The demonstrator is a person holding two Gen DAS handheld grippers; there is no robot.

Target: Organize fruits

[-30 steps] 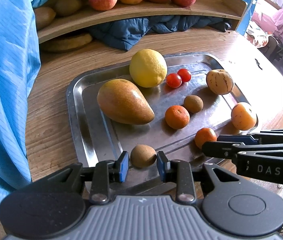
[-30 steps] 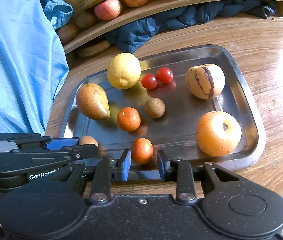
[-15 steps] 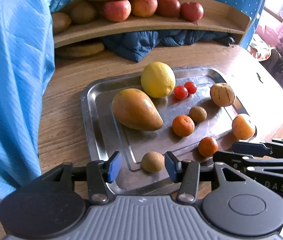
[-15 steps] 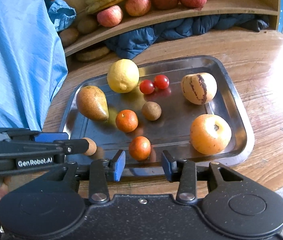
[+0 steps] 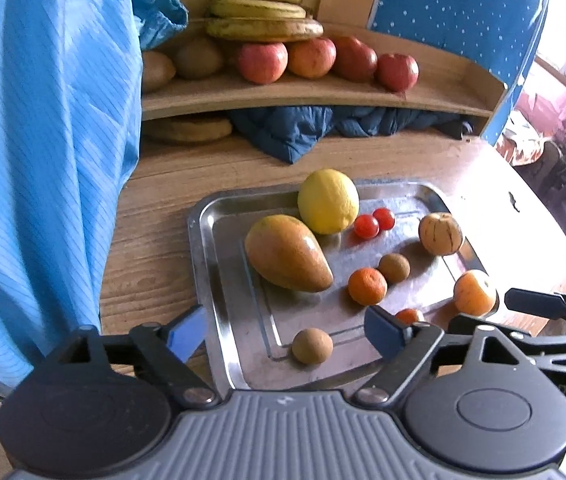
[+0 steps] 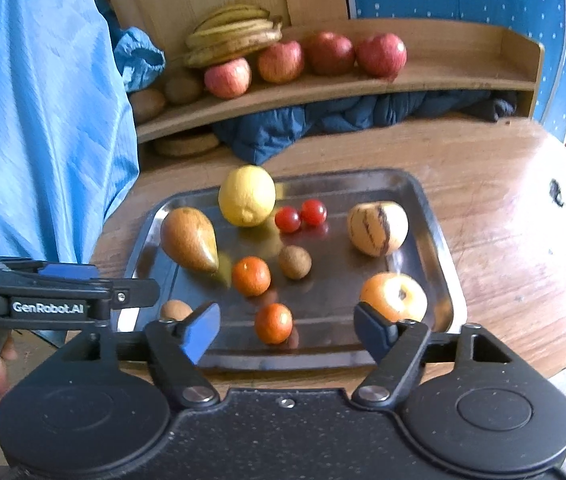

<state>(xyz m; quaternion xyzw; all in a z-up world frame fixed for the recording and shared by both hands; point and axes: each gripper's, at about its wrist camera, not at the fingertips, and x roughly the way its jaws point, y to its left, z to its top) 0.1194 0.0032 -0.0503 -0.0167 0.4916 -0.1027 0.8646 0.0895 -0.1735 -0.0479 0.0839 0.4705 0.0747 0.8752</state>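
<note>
A steel tray [image 5: 219,280] [image 6: 435,216] on the wooden table holds a mango [image 5: 285,252] [image 6: 189,238], a lemon [image 5: 327,201] [image 6: 247,195], two cherry tomatoes [image 5: 373,222] [image 6: 300,214], a striped melon [image 5: 440,234] [image 6: 377,228], two kiwis [image 5: 311,345] [image 6: 294,262], two tangerines [image 5: 367,286] [image 6: 273,323] and an orange persimmon [image 5: 474,292] [image 6: 393,296]. My left gripper [image 5: 285,332] is open and empty, above the near kiwi. My right gripper [image 6: 287,326] is open and empty, above the near tangerine.
A curved wooden shelf [image 5: 323,92] [image 6: 443,76] at the back carries bananas [image 5: 263,16], apples [image 6: 331,54] and kiwis. A dark blue cloth [image 5: 323,128] lies under it. A light blue sleeve [image 5: 43,160] hangs at the left. The table edge is at the right.
Both grippers have opened wide, letting go of the near kiwi and the near tangerine, and have pulled back and up from the tray. The fruits rest on the tray.
</note>
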